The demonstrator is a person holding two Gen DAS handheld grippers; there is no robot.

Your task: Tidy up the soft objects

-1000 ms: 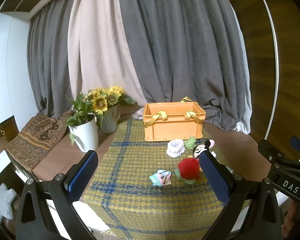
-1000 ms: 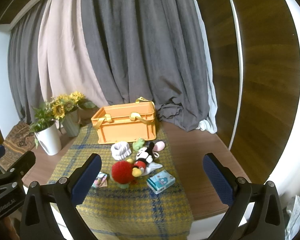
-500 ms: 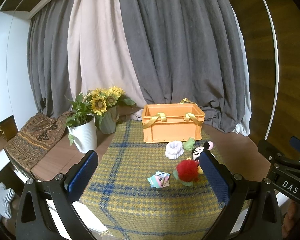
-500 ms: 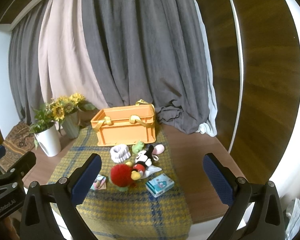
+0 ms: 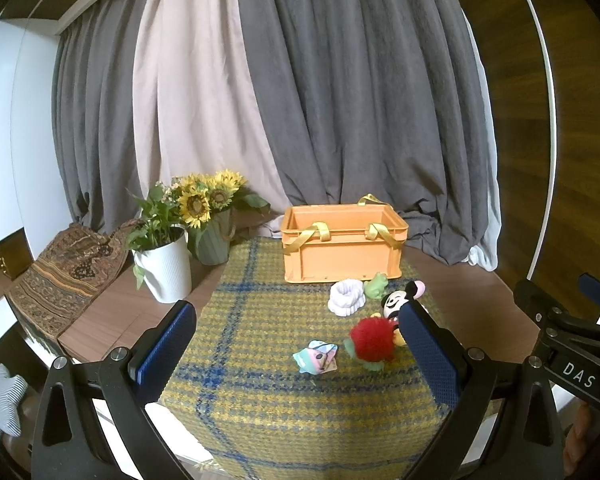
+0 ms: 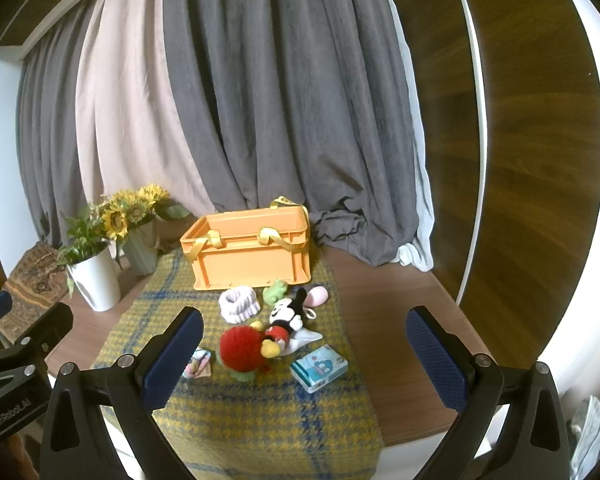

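Observation:
An orange crate (image 5: 342,248) (image 6: 252,250) with yellow handles stands at the back of a yellow-and-blue plaid cloth (image 5: 260,344) (image 6: 284,412). In front of it lie a white ring-shaped plush (image 5: 346,297) (image 6: 239,304), a green frog (image 5: 376,285) (image 6: 275,290), a Mickey doll (image 5: 398,300) (image 6: 286,316), a red fuzzy plush (image 5: 372,340) (image 6: 242,346), a small pastel toy (image 5: 318,357) (image 6: 198,362) and a blue tissue pack (image 6: 319,368). My left gripper (image 5: 298,354) and right gripper (image 6: 304,360) are both open and empty, held above the near edge.
A white pot with a plant (image 5: 166,264) (image 6: 96,278) and a grey-green vase of sunflowers (image 5: 214,240) (image 6: 140,246) stand left of the cloth on the wooden table (image 5: 116,312) (image 6: 384,304). A patterned fabric (image 5: 68,268) lies far left. Curtains (image 5: 300,100) hang behind.
Both grippers have drawn slightly back and up; the crate and toys sit a bit lower and smaller in view. Nothing on the table has moved.

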